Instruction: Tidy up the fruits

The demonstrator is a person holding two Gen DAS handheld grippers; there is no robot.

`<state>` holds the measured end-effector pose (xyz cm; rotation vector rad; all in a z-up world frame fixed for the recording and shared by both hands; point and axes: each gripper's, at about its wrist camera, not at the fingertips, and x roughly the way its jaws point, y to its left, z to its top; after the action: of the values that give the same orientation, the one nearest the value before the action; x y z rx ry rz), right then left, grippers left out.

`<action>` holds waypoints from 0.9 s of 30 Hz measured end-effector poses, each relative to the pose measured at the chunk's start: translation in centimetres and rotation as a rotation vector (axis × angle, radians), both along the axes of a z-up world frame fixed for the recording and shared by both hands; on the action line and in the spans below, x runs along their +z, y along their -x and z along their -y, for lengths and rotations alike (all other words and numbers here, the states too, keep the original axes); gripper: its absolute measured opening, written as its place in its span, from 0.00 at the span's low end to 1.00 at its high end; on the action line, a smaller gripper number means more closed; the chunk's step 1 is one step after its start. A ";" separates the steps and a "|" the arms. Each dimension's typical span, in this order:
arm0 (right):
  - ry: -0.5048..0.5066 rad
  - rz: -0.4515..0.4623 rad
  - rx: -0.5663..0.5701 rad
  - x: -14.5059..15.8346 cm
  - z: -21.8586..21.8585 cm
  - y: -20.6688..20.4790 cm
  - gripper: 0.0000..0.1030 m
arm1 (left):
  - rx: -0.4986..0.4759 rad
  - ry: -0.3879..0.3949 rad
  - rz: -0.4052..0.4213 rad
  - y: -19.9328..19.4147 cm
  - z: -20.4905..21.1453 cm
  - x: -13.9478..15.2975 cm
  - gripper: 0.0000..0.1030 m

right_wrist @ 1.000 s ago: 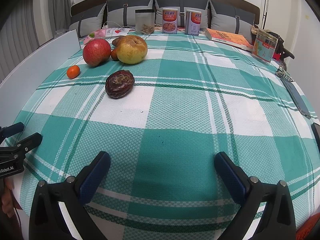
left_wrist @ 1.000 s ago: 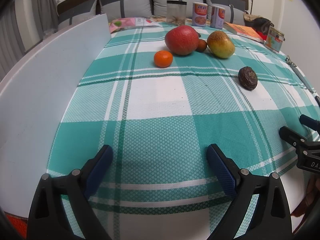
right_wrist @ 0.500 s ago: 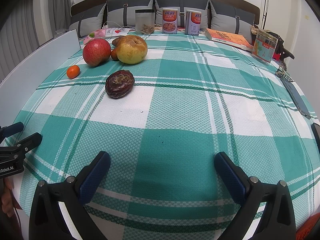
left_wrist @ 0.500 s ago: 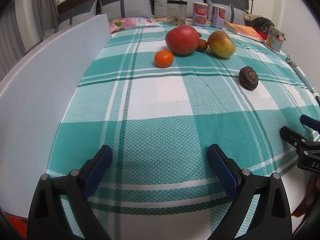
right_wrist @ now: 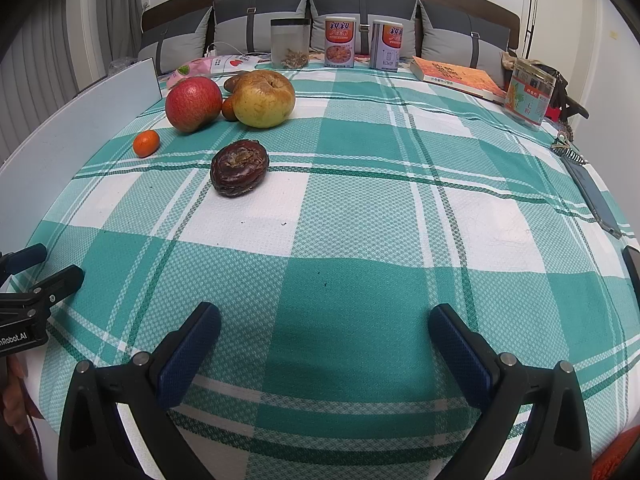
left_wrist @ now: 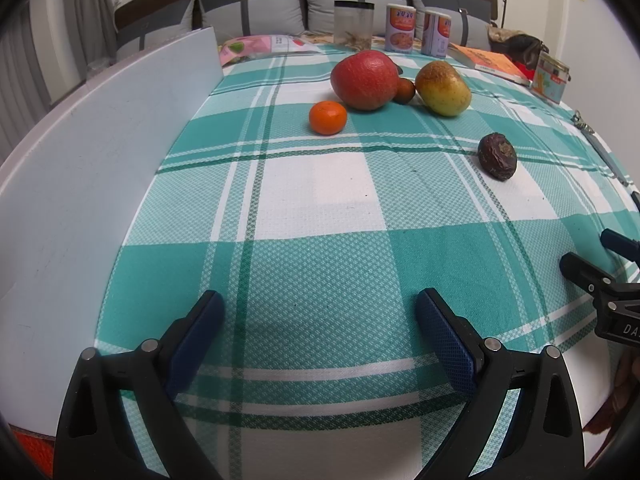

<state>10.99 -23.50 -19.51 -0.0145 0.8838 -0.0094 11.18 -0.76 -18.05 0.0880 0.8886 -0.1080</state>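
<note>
We hold the left tongs and the right tongs low over the near edge of the bench's green-and-white checked cloth, both spread wide with nothing between their blue pads. The fruits sit well ahead of us toward the far left: a red apple and a yellow pear with a small brown fruit wedged between them, a little mandarin apart to the left, and a wrinkled dark passion fruit alone, nearer to us. Cans stand along the back edge.
</note>
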 end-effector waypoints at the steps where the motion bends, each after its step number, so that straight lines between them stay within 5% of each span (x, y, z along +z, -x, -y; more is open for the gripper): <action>1: 0.000 0.000 0.000 0.0 0.0 0.0 1.00 | 0.000 0.000 0.000 0.0 0.0 0.0 0.95; 27: 0.001 -0.001 0.000 0.0 0.0 0.0 1.00 | -0.002 0.003 -0.006 -0.1 -0.1 0.0 0.95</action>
<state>11.00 -23.50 -19.53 -0.0157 0.8843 -0.0096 11.25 -0.63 -18.05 0.0860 0.8947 -0.1113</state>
